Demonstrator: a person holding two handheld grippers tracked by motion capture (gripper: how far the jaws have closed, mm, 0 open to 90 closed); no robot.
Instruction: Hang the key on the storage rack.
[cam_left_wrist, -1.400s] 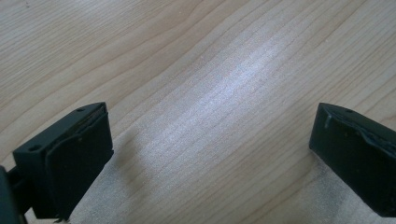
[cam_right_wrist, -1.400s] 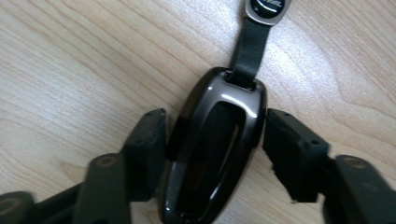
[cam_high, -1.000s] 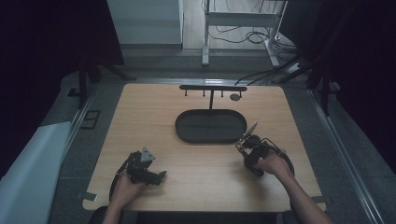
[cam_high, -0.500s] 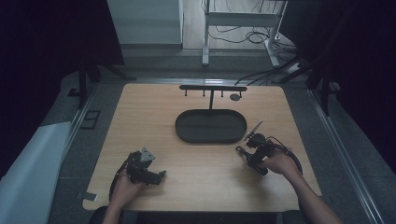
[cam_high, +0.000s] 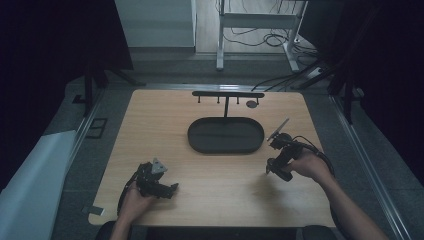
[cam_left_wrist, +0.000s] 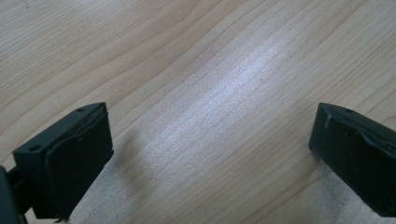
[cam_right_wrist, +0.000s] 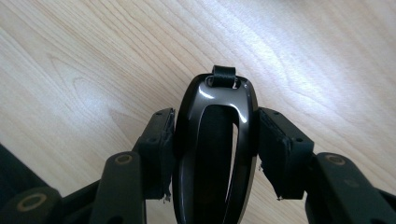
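Right gripper view: right gripper (cam_right_wrist: 212, 154) clamped on glossy key fob (cam_right_wrist: 215, 140) above table (cam_right_wrist: 93, 56) | left gripper (cam_left_wrist: 210, 158) jaws apart, empty | risk: the fob's slick curved sides could slip from the pads.

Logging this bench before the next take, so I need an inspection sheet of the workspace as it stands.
Surface: wooden table, bare in front.
Job's things: glossy black key fob clamped in the right hand-held gripper; black oval tray at centre; hook rack behind it.
Clutter: small round dark thing under the rack, too small to tell.
Grippers: left hand-held gripper wide open over bare wood; right shut on the fob.
Cables: right gripper's cable; a tangle on the floor beyond.
Surroundings: dark; white frame behind the table.
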